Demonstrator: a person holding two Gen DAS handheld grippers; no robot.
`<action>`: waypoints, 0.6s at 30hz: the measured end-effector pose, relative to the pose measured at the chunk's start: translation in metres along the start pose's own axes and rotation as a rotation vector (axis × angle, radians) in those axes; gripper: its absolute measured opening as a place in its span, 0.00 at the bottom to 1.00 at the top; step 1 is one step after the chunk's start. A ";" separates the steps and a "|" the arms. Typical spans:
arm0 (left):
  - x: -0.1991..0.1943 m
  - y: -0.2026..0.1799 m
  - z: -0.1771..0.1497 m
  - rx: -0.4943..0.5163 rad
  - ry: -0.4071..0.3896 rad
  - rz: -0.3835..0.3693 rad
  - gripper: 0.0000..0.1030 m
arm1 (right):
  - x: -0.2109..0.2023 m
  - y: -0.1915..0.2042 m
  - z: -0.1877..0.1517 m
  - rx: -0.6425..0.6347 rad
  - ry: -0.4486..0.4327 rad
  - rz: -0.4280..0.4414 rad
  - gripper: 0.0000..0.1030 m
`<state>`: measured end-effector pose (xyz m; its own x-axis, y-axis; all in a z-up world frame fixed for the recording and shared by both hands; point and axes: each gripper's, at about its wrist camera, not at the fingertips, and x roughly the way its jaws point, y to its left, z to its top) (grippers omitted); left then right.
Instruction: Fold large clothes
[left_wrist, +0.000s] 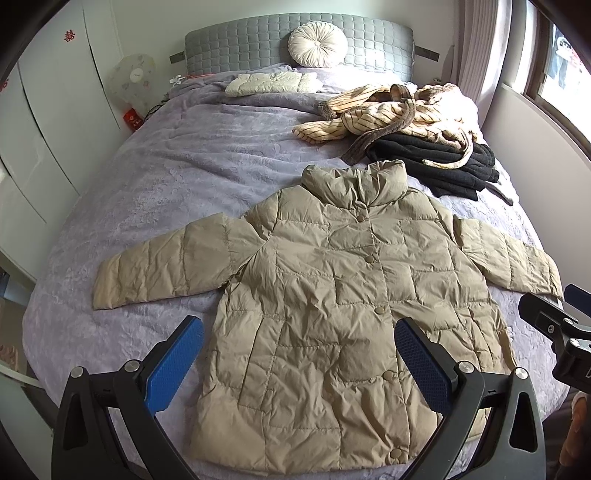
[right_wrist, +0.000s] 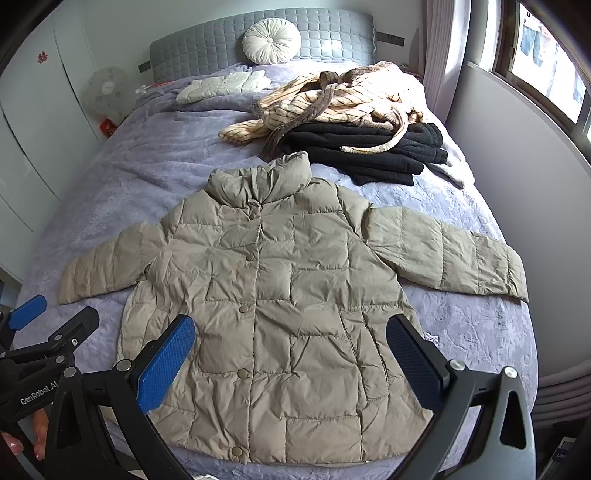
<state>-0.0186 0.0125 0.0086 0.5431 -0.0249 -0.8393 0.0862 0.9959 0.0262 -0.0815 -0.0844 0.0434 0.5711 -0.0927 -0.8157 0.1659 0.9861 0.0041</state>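
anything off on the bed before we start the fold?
Nothing stands out with the puffer jacket: it lies flat, buttoned, sleeves spread. The only mess is behind it, where a striped robe lies crumpled on the stack of black clothes, its belt trailing. Both tongs, left and right, are open and empty.

The puffer jacket (left_wrist: 332, 314) was khaki, quilted in squares, on a lilac blanket (left_wrist: 166, 177). A cream, brown-striped robe (left_wrist: 388, 110) lay over black folded clothes (left_wrist: 436, 162); the headboard (left_wrist: 251, 40) was grey.

Bed (left_wrist: 155, 177) under jacket (left_wrist: 332, 314), clothes pile (left_wrist: 406, 122)
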 end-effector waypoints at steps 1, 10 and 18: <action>0.000 0.000 0.001 0.001 0.000 -0.001 1.00 | 0.000 0.001 -0.001 0.000 0.001 0.000 1.00; 0.000 0.000 0.002 -0.001 0.001 -0.002 1.00 | 0.002 0.002 -0.003 -0.001 0.004 0.002 1.00; 0.000 0.001 0.002 -0.001 0.003 -0.003 1.00 | 0.002 0.002 -0.003 0.002 0.007 0.001 1.00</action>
<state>-0.0165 0.0133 0.0097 0.5406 -0.0282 -0.8408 0.0872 0.9959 0.0227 -0.0819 -0.0820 0.0401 0.5658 -0.0906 -0.8195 0.1669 0.9860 0.0062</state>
